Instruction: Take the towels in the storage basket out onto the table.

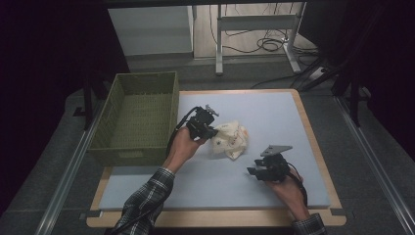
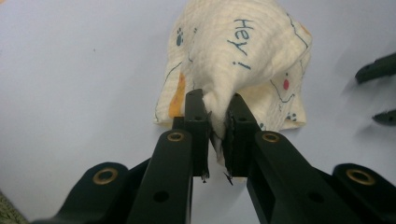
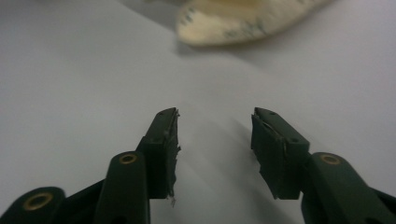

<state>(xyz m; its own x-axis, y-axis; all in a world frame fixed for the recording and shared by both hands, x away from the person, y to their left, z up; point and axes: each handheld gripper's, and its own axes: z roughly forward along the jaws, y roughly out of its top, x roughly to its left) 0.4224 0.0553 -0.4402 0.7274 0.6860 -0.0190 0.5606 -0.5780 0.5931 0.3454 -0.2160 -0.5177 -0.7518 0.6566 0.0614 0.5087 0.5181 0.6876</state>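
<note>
Left tool (image 2: 217, 123) pinches cream printed cloth (image 2: 238, 56); right tool (image 3: 215, 135) agape, empty, cloth ahead. Green basket (image 1: 139, 115) beside left tool; cloth not yet in.

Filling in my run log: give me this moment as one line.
left gripper: shut on cloth | right gripper: open, nothing between jaws, apart from cloth | basket: left of mat

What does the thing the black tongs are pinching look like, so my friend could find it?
Start at the pale blue mat covering the table, right of the green basket. Near its middle lies a crumpled cream cloth, pinched by the left tongs. It alone is soft, printed with "Hey!" and paw marks.
</note>
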